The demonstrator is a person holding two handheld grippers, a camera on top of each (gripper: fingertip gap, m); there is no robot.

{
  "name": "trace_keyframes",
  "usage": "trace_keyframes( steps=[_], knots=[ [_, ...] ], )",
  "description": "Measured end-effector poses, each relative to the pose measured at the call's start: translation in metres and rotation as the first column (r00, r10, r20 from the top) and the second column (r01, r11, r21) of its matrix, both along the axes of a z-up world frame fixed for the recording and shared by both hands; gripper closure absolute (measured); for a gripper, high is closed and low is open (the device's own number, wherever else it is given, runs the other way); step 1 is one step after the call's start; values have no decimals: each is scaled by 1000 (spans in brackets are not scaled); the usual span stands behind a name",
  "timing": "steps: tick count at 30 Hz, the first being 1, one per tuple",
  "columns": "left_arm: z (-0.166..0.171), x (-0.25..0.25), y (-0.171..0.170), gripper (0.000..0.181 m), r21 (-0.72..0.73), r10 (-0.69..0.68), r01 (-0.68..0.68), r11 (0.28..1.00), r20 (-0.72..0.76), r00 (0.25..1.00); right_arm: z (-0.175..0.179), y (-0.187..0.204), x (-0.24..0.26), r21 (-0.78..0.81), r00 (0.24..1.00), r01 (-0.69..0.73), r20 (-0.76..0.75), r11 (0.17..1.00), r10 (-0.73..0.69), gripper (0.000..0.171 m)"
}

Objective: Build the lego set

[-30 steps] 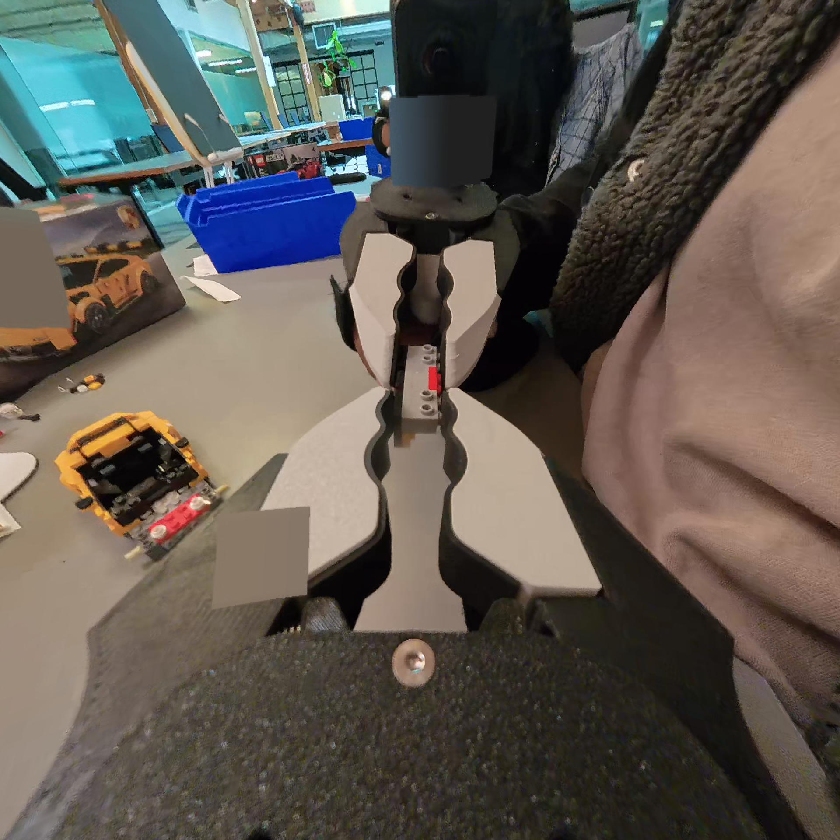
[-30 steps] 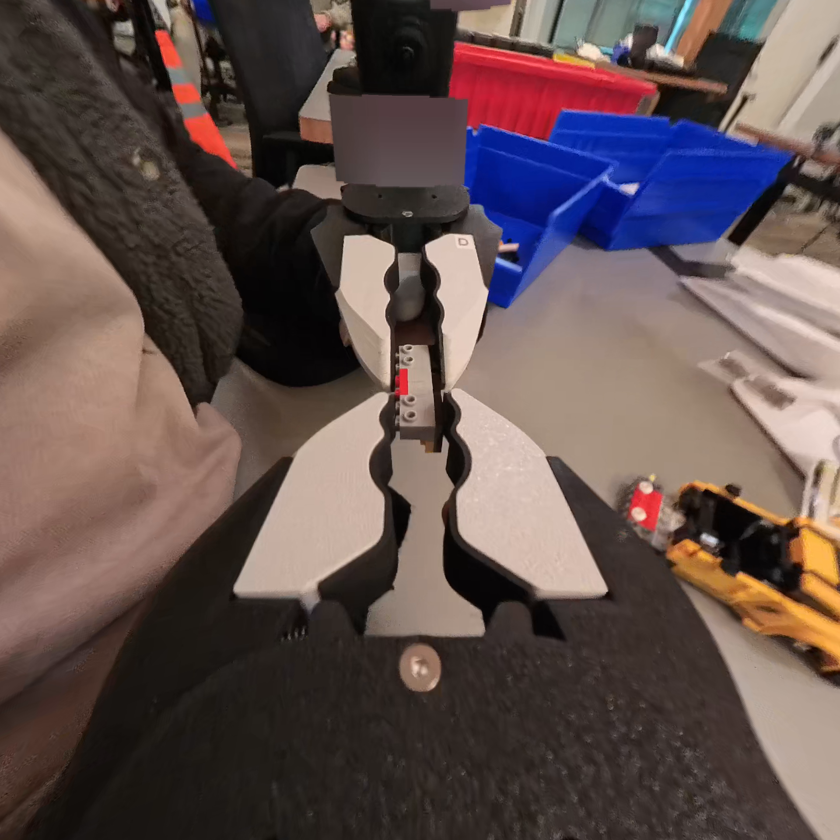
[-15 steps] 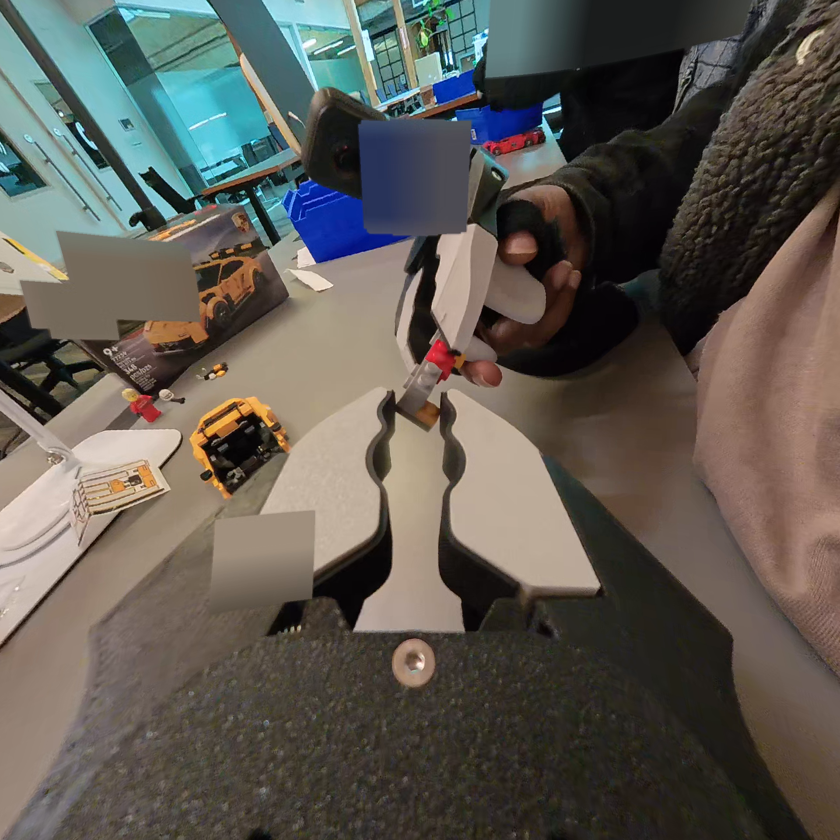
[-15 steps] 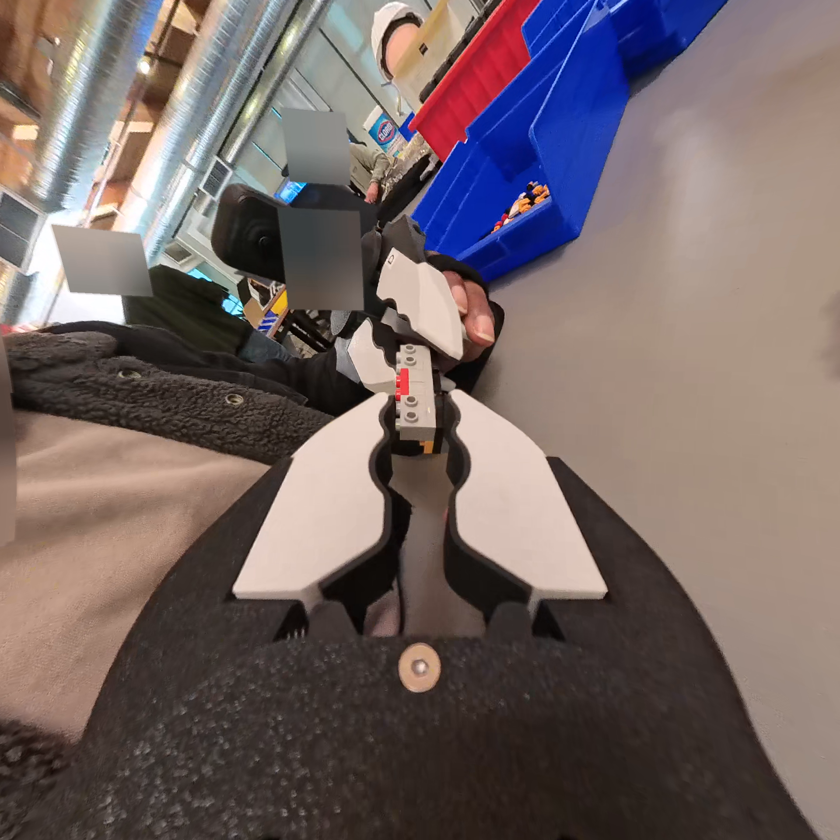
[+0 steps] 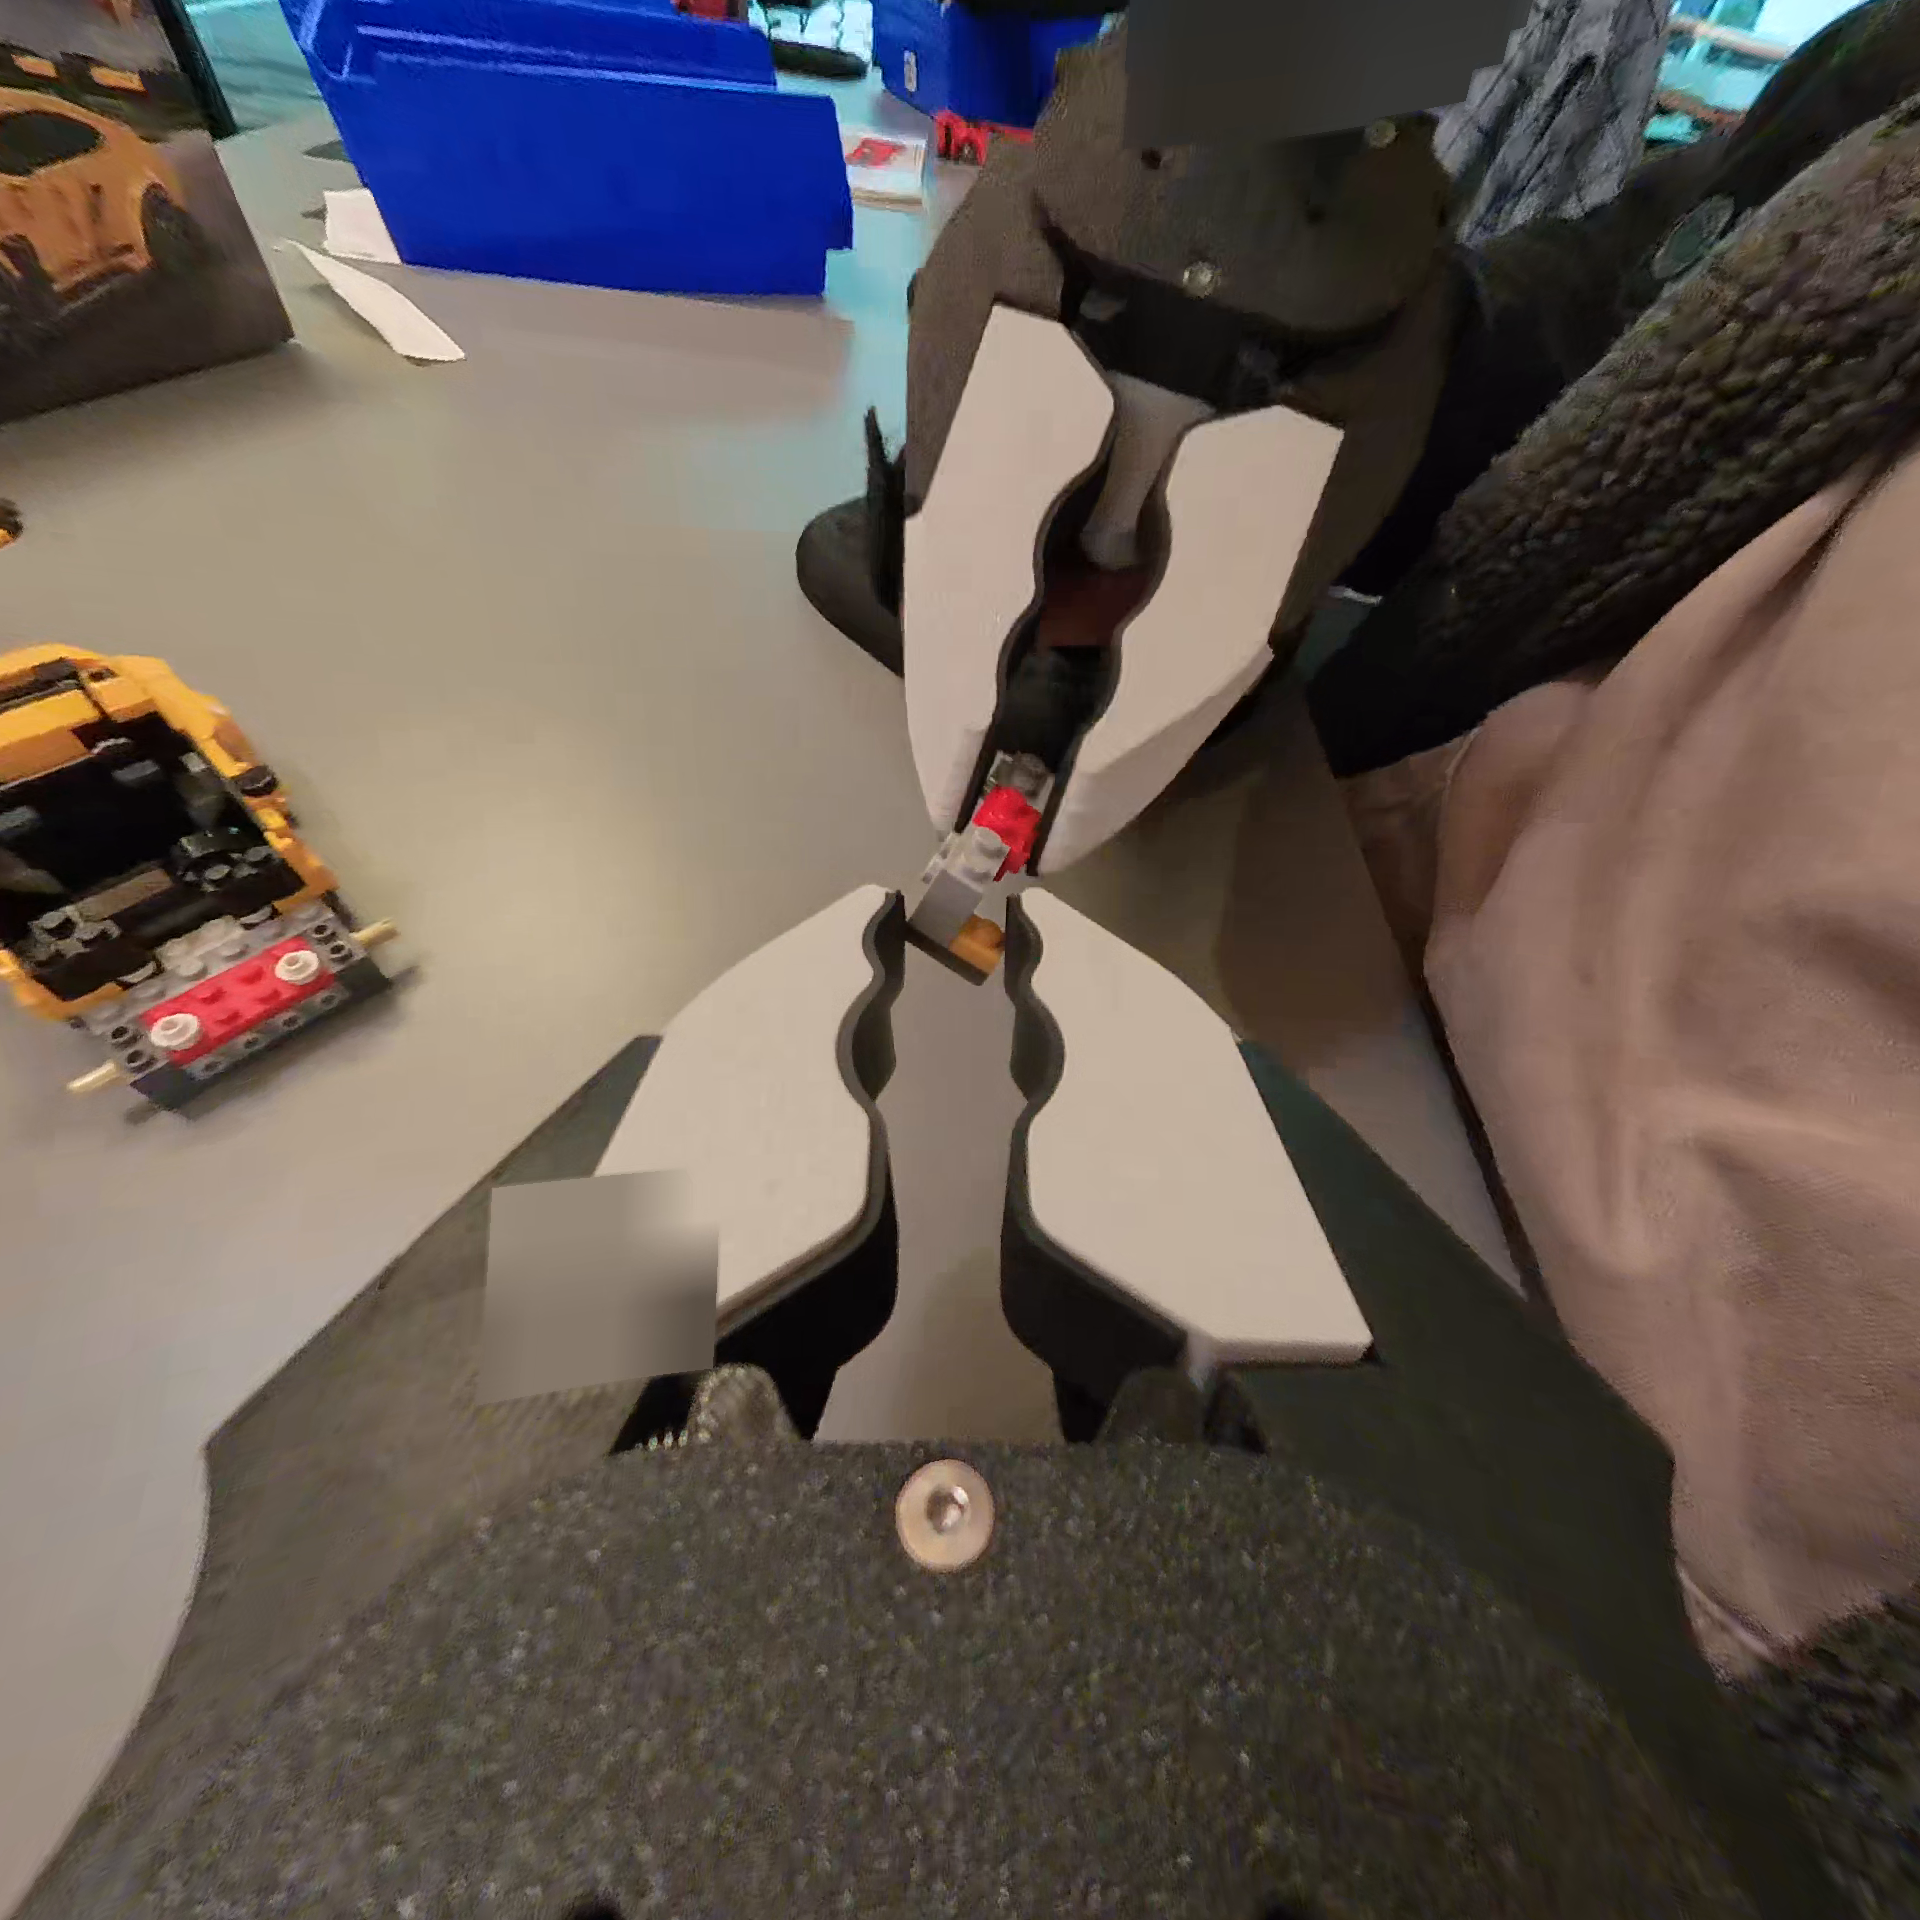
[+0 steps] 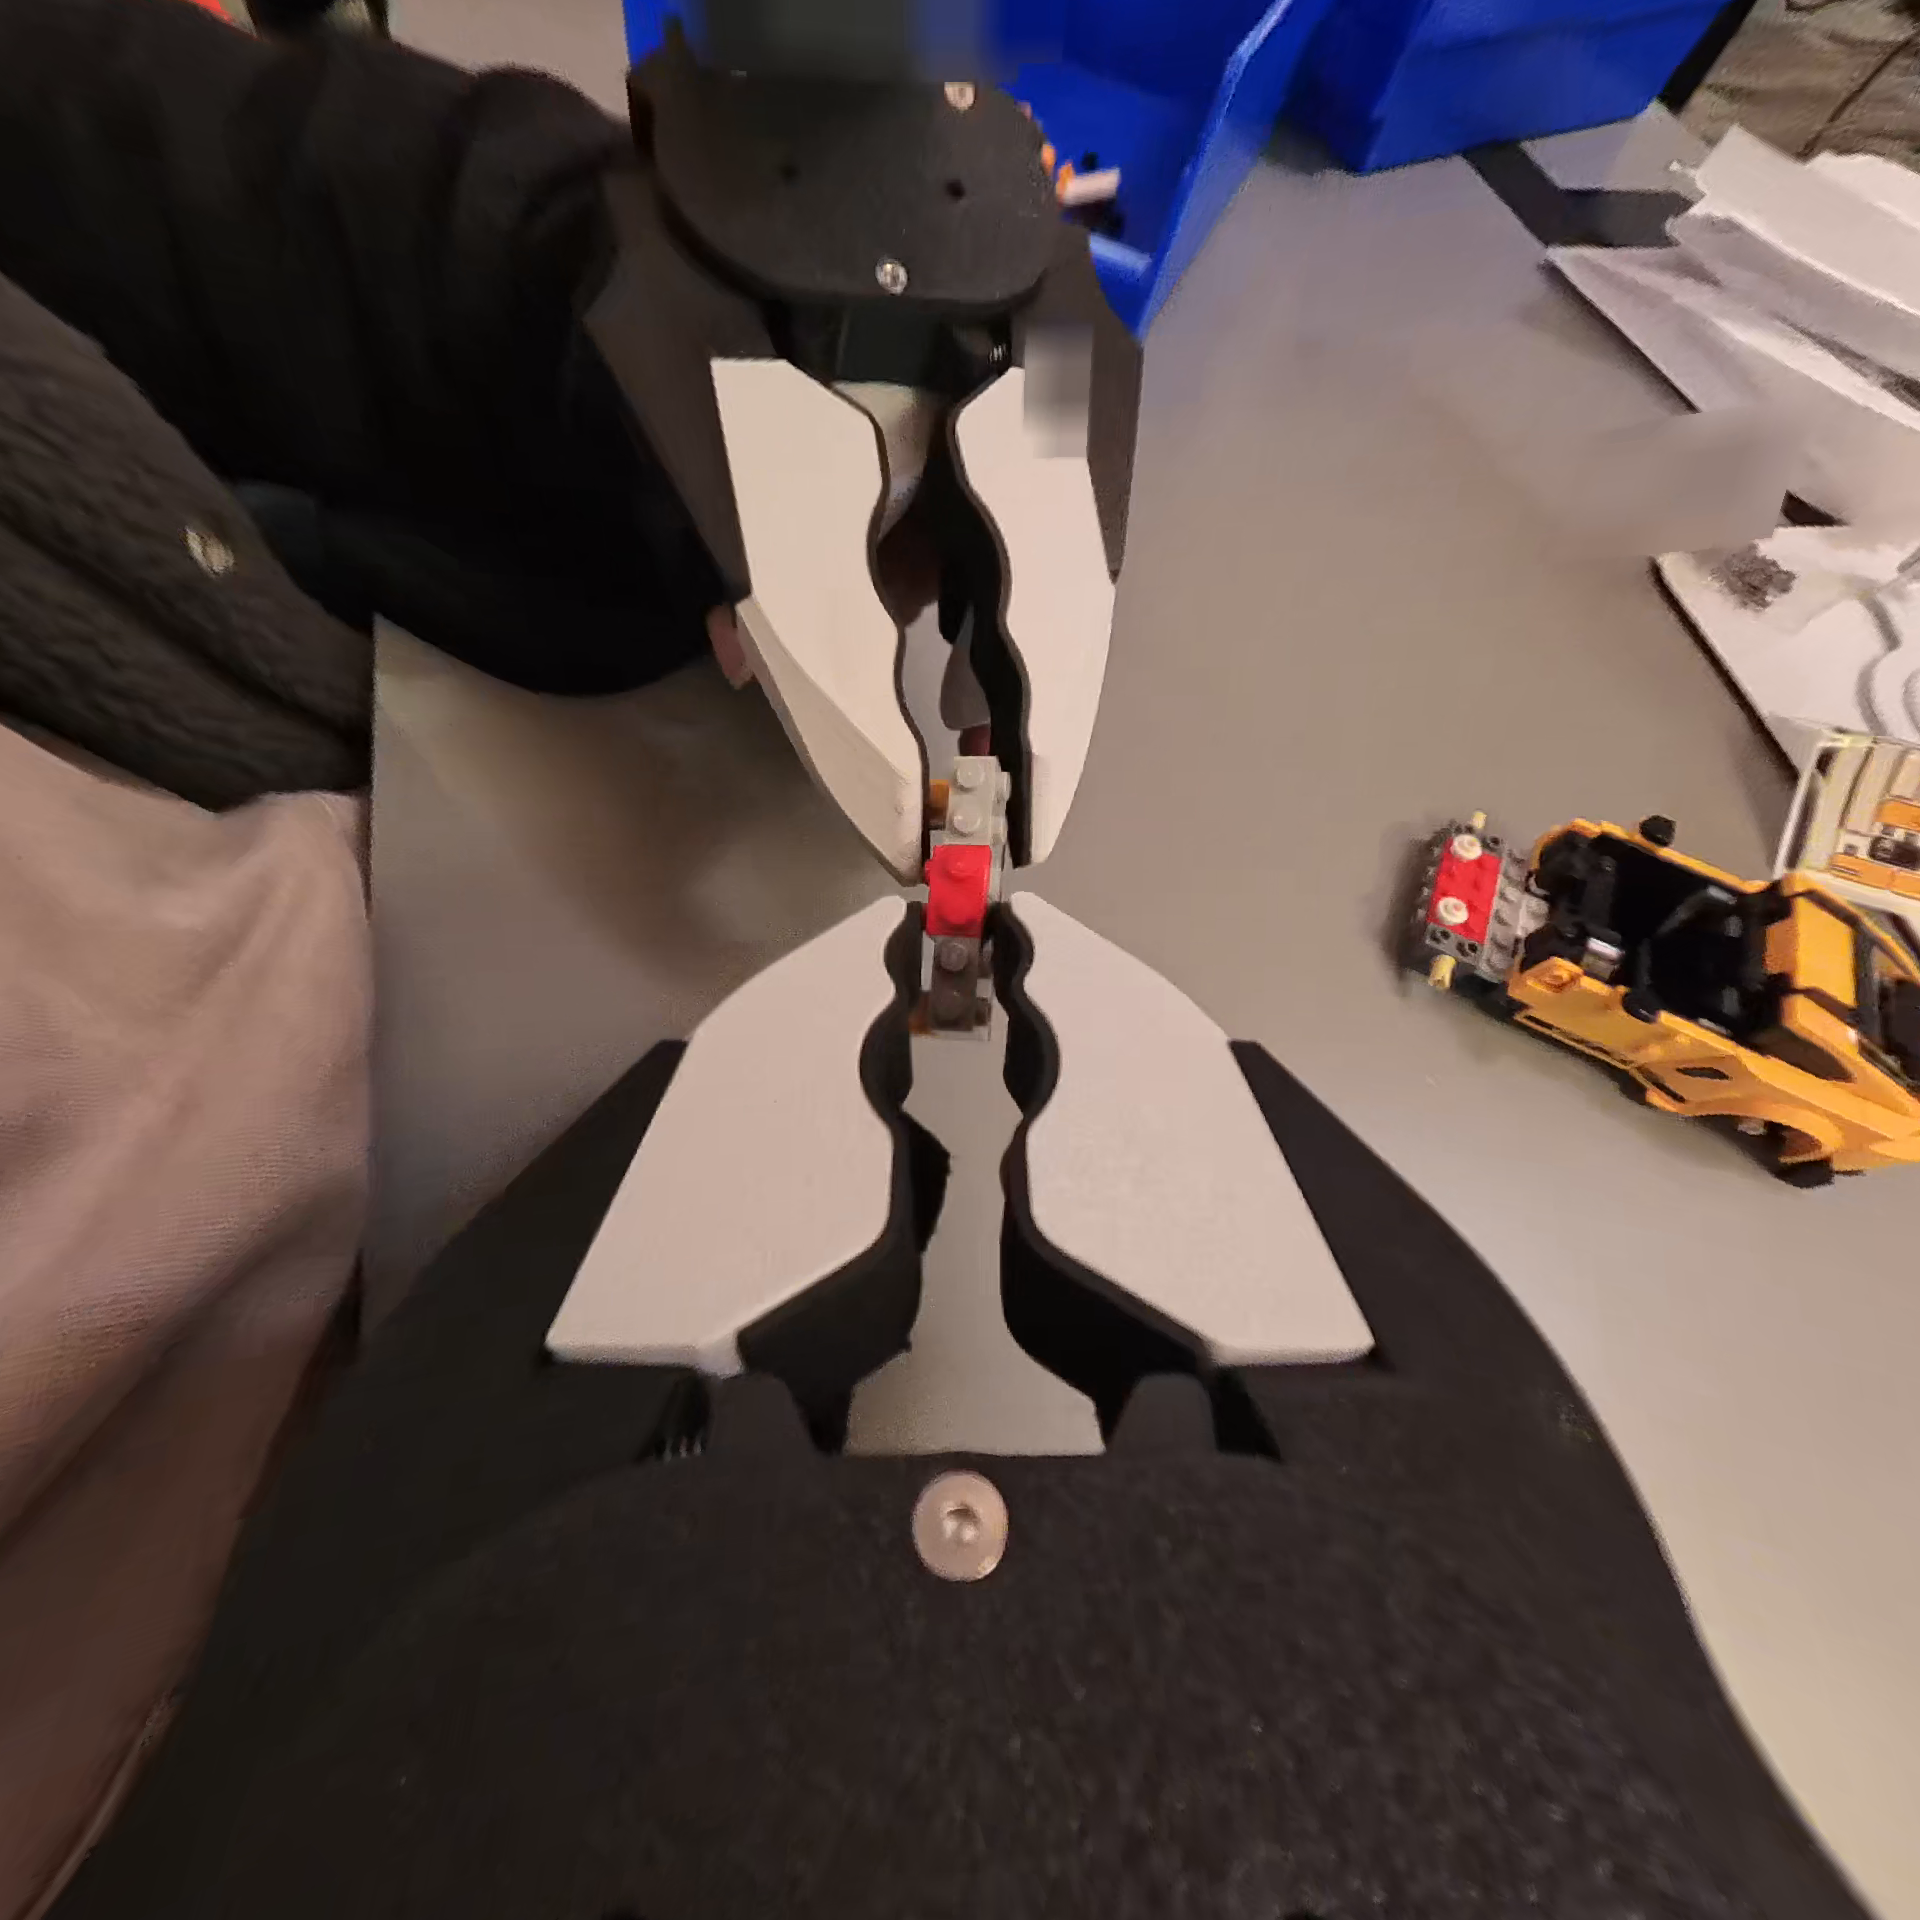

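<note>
- Far left in the left wrist view, a dark cardboard box printed with an orange car (image 5: 94, 208) stands on the grey tabletop (image 5: 540, 644).
- Below it lies the partly built orange and black toy-brick car with a red plate at its exposed end (image 5: 156, 883), well apart from both grippers; the right wrist view shows the same car (image 6: 1662, 966) off to the right.
- Behind, blue plastic storage bins (image 5: 592, 156) sit at the far side of the table.
- In the middle, the left gripper (image 5: 945, 914) points away from the camera, its white fingers (image 5: 769, 1091) closed onto the lower, orange-tipped end of a small grey brick strip with a red piece at its middle (image 5: 971, 883).
- The strip is held above the table, tilted, bridging the two sets of fingertips.
- The right gripper (image 5: 1003, 821) faces the other way, tip to tip with the left, and its white fingers pinch the strip's upper grey end, the red piece just at their tips.
- From the right wrist view, the right gripper (image 6: 956, 977) clamps the strip's near dark-grey end (image 6: 961, 904); the red piece sits between the two pairs of tips, and the left gripper (image 6: 971, 831) grips the far end.
- To the right, white paper sheets (image 6: 1787, 312) lie on the table.
- A person's beige garment (image 5: 1683, 1039) and dark fleece sleeve (image 5: 1662, 416) fill the right side.
</note>
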State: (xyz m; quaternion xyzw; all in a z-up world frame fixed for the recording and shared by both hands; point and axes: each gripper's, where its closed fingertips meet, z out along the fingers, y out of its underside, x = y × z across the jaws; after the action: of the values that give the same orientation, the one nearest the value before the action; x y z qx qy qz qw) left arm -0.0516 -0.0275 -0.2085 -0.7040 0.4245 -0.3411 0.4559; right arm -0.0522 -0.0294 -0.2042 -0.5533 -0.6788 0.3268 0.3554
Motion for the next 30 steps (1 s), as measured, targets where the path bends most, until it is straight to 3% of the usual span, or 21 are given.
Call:
trace_keyframes(
  steps=[3,8,13,15,18,21,23,26,30],
  knots=[
    [-3,-4,7,162,39,44,-43,998,-27,999,-4,4,-1,-20,997,55,52,998,-54,159],
    [5,-34,35,158,161,243,-236,958,-27,970,-24,44,-2,-160,949,285,185,945,-255,159],
    [21,-57,45,162,219,361,-360,907,37,932,-58,49,3,-96,909,334,296,938,-294,159],
    [24,-59,47,162,230,375,-376,897,53,926,-52,49,2,-96,921,324,257,941,-292,136],
    [23,-59,49,162,231,383,-383,895,45,923,-14,66,1,-40,954,292,89,956,-287,124],
    [21,-58,50,163,226,381,-379,897,36,924,45,112,1,127,948,307,-129,943,-291,126],
    [19,-58,51,164,227,385,-381,897,28,923,74,164,3,339,930,358,-207,870,-302,131],
    [16,-59,52,164,221,394,-388,895,15,919,92,245,0,567,931,365,-217,738,-293,135],
    [13,-63,55,166,204,409,-403,892,15,912,98,329,-10,671,936,348,-202,655,-290,136]
  ],
)
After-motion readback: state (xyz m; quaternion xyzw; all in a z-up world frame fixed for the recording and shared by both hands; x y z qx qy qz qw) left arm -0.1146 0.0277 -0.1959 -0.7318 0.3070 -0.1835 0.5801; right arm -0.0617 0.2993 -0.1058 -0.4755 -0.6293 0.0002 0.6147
